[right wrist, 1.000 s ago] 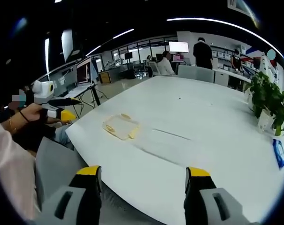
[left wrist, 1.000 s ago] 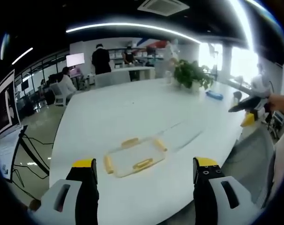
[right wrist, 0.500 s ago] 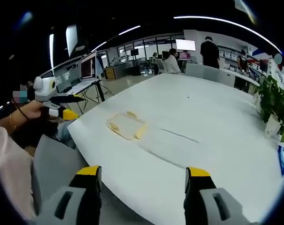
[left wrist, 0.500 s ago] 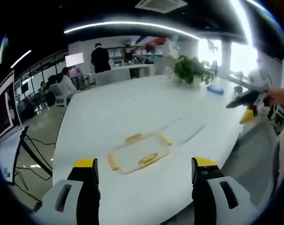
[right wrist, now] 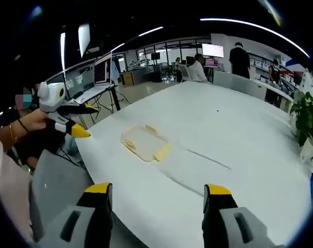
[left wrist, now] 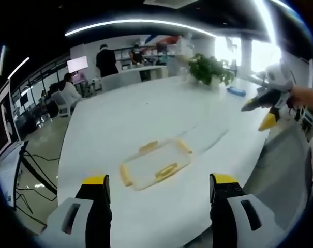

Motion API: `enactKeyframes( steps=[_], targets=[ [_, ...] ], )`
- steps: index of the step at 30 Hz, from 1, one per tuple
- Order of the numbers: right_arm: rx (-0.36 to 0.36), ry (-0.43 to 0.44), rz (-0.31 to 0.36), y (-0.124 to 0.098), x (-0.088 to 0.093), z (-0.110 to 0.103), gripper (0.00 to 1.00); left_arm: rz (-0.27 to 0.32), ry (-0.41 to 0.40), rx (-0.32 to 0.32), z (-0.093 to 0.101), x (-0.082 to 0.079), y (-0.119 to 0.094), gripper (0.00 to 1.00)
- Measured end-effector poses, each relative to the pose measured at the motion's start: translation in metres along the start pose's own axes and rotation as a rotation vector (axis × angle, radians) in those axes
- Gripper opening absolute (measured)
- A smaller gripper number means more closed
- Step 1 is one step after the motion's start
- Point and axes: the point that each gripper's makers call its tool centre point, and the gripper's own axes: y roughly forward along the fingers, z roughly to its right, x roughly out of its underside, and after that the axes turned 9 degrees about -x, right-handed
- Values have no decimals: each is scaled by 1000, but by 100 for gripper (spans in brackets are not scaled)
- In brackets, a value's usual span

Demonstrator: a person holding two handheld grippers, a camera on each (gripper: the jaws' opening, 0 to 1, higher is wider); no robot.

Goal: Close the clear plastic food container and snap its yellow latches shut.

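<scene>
On the white table (left wrist: pixel 146 119) we list the following, left to right.

Item one: left gripper (left wrist: pixel 155 187), jaws spread apart and holding nothing, raised above the near table edge and pointed at the work. We also see it in the right gripper view, at the far left, in a person's hand (right wrist: pixel 34 126).

Item two: clear plastic food container (left wrist: pixel 155 165), lying flat near the table edge, well apart from both grippers. We note yellow latches (left wrist: pixel 166 171) on all four sides, with the lid apparently lying on the base. Whether any latch is already snapped down we cannot tell.

Item three: right gripper (right wrist: pixel 157 197), likewise released and empty, off the table's side. In the left gripper view it enters at the far right.

Item four: potted plant (left wrist: pixel 210 70) at the far end, well clear of the work.

Step in hand, by our judgement: the approach, with nothing yet touched. The next move calls for bringing both grippers down to the container, steadying it with one and pressing a latch with the other until it seats.
</scene>
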Motion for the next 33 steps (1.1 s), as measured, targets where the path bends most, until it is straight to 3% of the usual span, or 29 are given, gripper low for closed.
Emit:
enactKeyframes(
  steps=[23, 33],
  targets=[
    [-66, -2, -31, 44, -19, 16, 70, -49, 70, 53, -11, -4, 45, 76],
    [-97, -43, -54, 61, -32, 20, 70, -65, 75, 66, -17, -3, 58, 76]
  ],
)
